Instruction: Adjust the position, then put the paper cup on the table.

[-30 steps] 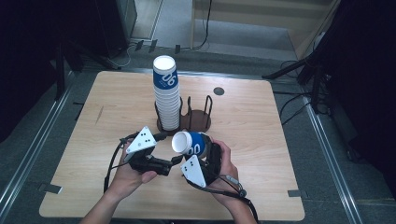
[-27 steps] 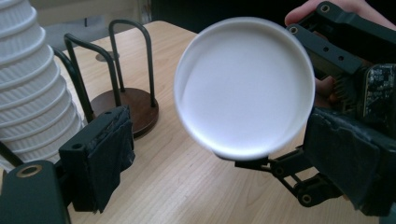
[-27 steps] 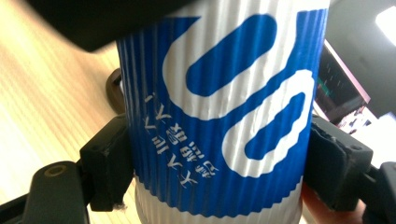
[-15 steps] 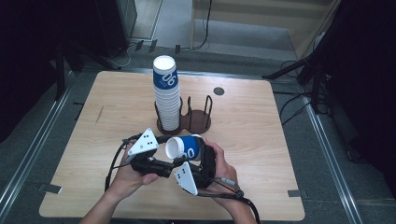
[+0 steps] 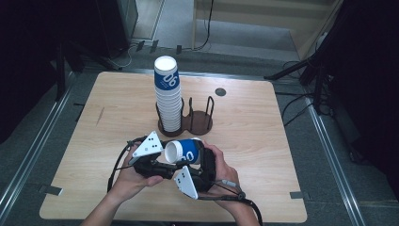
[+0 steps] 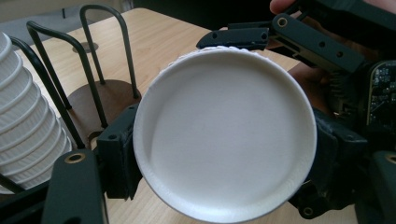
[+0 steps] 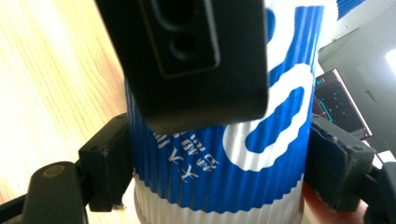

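A blue paper cup point(image 5: 186, 150) with white print lies sideways above the table's front middle, held between both grippers. My left gripper point(image 5: 170, 161) comes at it from the left. In the left gripper view the cup's white round end point(image 6: 224, 135) faces the camera, and my left gripper point(image 6: 222, 158) presses its jaws on either side of it. My right gripper point(image 5: 194, 159) grips from the right. In the right gripper view, my right gripper point(image 7: 222, 163) clamps the cup's ribbed blue wall point(image 7: 210, 177), and a left jaw crosses in front.
A tall stack of matching cups point(image 5: 168, 101) stands in one ring of a dark two-ring wire holder point(image 5: 200, 120) at mid-table; the other ring point(image 6: 100, 95) holds nothing. A round dark plug point(image 5: 220, 92) sits in the wooden table point(image 5: 259, 122). Dark floor and cables surround it.
The cup has tipped from slanting upward to lying level. The two grippers have drawn together, and the left jaws have come onto the cup's white end.
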`<state>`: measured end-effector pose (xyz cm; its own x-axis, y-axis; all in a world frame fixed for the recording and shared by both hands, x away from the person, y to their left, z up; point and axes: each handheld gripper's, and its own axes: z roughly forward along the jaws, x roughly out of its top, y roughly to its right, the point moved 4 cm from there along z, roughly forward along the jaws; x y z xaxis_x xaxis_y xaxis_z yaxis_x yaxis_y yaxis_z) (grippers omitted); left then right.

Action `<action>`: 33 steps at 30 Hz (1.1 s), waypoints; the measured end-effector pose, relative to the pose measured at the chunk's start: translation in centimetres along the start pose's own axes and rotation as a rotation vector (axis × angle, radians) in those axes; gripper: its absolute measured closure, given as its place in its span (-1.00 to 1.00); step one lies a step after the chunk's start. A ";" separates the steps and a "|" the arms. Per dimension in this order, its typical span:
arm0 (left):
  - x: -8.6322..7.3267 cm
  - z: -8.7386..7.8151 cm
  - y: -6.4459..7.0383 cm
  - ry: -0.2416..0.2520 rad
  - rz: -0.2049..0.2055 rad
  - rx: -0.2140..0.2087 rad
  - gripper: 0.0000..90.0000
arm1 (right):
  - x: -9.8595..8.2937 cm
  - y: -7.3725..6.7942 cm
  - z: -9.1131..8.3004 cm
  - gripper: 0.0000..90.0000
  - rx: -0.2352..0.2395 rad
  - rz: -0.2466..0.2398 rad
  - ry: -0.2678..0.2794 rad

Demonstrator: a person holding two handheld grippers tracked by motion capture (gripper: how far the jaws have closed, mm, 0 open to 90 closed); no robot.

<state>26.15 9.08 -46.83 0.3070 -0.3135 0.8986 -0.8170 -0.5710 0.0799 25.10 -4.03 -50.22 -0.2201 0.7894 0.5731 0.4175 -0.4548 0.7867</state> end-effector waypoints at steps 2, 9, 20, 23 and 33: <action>-0.1 0.1 0.0 -0.012 -0.006 -0.001 -0.42 | -0.1 -0.1 0.1 -0.59 0.010 0.010 -0.003; -0.3 0.3 -0.2 -0.015 -0.004 0.034 -0.40 | -0.3 -0.1 0.1 -0.71 0.045 0.032 0.008; 0.1 -1.0 -1.9 0.119 -0.065 0.153 -0.39 | 0.3 1.6 -1.1 -0.95 0.046 0.117 0.075; 0.2 -1.3 -2.4 0.170 -0.064 0.186 -0.39 | 0.4 2.1 -1.3 -0.97 0.038 0.156 0.087; 0.2 -2.2 -3.7 0.277 -0.088 0.253 -0.39 | 0.4 3.3 -1.2 -0.97 0.048 0.333 0.120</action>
<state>28.13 12.84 -46.02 0.1989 -0.0576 0.9783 -0.6367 -0.7665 0.0843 25.35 -5.71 -47.09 -0.1657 0.5460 0.8212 0.5240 -0.6567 0.5424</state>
